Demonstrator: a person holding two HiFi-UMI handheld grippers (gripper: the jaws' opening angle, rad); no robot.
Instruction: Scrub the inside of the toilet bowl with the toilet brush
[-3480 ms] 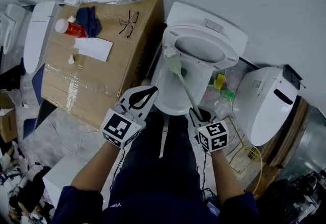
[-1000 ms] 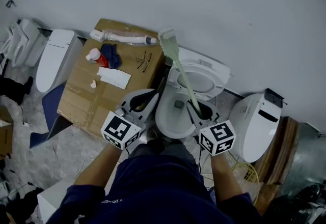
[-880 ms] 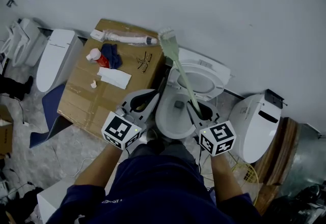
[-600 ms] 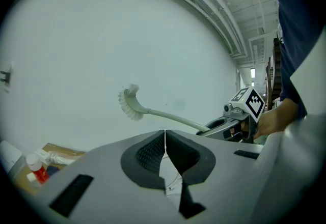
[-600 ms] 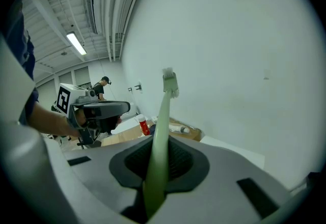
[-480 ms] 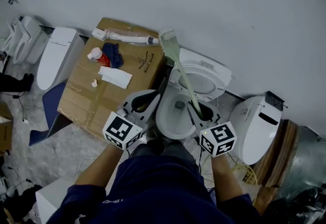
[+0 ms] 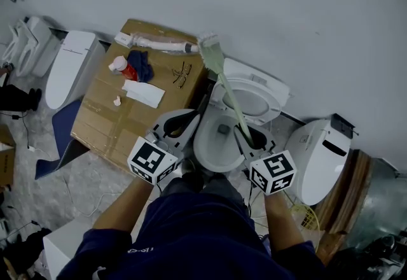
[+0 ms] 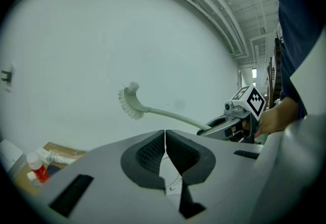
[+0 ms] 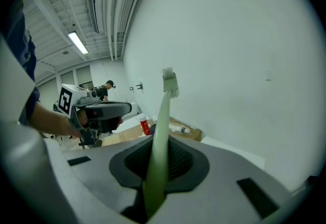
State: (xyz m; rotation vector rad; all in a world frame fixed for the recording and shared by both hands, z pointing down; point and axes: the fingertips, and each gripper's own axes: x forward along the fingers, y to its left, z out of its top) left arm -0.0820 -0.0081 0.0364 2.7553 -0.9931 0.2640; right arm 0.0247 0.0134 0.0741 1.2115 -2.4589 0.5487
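The white toilet bowl [image 7: 213, 145] stands open below me, its lid [image 7: 254, 99] raised against the wall. My right gripper [image 7: 249, 139] [image 9: 162, 152] is shut on the pale green toilet brush handle [image 9: 157, 136]. The brush [image 7: 224, 91] slants up out of the bowl, and its bristle head [image 7: 208, 49] [image 9: 169, 81] [image 8: 130, 102] is in the air in front of the wall. My left gripper [image 7: 184, 121] [image 8: 165, 134] hovers by the bowl's left rim, shut with nothing between its pads.
A cardboard box [image 7: 108, 119] left of the toilet carries a red bottle [image 7: 119, 67], a blue cloth [image 7: 140, 65], paper [image 7: 143, 93], glasses [image 7: 181, 72] and a wrapped tube [image 7: 159, 43]. Other white toilets stand at the right [image 7: 324, 151] and far left [image 7: 67, 69].
The brush, down inside the bowl 3.5 s ago, has been lifted out and now points up at the wall. Over the last second both grippers have hardly moved.
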